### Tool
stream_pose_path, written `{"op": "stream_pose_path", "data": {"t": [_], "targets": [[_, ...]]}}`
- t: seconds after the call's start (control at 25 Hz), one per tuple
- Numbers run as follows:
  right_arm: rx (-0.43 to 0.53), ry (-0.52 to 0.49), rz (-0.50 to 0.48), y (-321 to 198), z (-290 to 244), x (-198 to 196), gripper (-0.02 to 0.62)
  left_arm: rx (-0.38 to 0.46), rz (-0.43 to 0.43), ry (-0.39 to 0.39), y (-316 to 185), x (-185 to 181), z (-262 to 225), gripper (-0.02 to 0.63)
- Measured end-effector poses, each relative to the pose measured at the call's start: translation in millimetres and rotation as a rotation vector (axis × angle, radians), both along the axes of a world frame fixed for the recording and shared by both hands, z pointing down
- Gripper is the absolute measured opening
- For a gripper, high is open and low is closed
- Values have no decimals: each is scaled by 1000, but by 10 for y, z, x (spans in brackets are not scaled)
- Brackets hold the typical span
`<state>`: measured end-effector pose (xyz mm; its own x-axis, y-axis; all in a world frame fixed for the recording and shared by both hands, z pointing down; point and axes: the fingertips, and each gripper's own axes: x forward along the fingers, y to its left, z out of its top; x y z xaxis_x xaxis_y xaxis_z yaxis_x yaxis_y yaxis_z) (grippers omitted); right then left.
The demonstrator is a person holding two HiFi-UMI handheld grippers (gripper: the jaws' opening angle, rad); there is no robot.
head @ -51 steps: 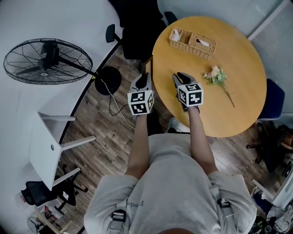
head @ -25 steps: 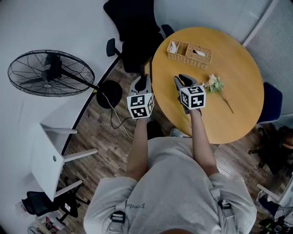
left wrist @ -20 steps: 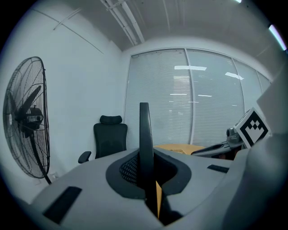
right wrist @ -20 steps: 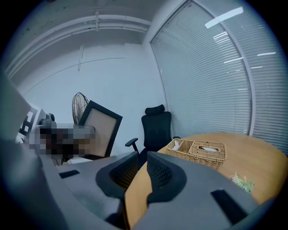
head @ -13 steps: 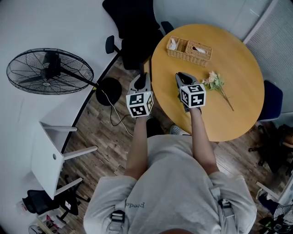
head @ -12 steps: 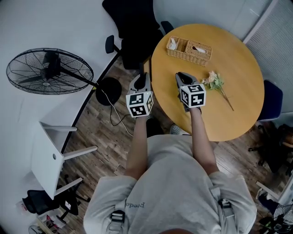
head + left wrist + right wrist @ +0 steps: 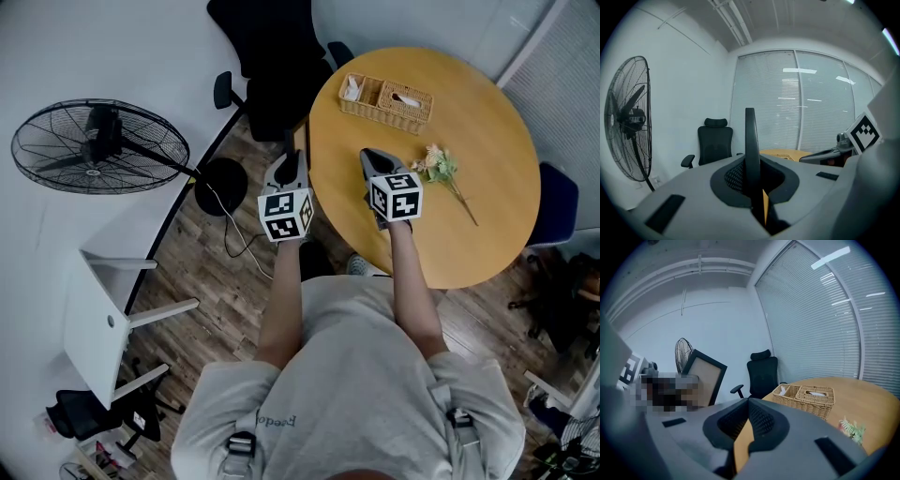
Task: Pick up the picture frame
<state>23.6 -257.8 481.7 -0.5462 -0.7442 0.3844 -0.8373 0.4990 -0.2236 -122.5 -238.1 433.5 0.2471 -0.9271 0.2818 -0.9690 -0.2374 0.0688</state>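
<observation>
The picture frame [image 7: 702,378] has a black border and a tan inside. It stands upright off the table's left edge, with my left gripper [image 7: 292,161] shut on its lower edge. From the left gripper view the picture frame [image 7: 750,136] shows edge-on as a thin black bar rising out of the left gripper [image 7: 753,190]. In the head view only a dark sliver of the picture frame [image 7: 306,133] shows. My right gripper [image 7: 373,156] hovers over the round wooden table [image 7: 469,244]. In its own view the right gripper [image 7: 746,430] has its jaws closed together on nothing.
A wicker basket [image 7: 386,97] sits at the table's far side, and a flower sprig [image 7: 439,169] lies right of my right gripper. A black office chair [image 7: 272,56] stands beyond the frame, a standing fan [image 7: 89,148] at left, a white stool [image 7: 98,309] lower left, and a blue chair [image 7: 560,206] at right.
The right gripper's fingers have drawn together. Both hands stay where they were, and the frame stays in the left gripper.
</observation>
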Motion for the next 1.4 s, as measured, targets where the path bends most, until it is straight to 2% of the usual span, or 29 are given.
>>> {"op": "stream_pose_path", "data": {"t": [1.4], "targets": [[-14, 18, -8, -56, 85, 60, 23, -8, 18, 1, -78, 44, 54, 41]]}}
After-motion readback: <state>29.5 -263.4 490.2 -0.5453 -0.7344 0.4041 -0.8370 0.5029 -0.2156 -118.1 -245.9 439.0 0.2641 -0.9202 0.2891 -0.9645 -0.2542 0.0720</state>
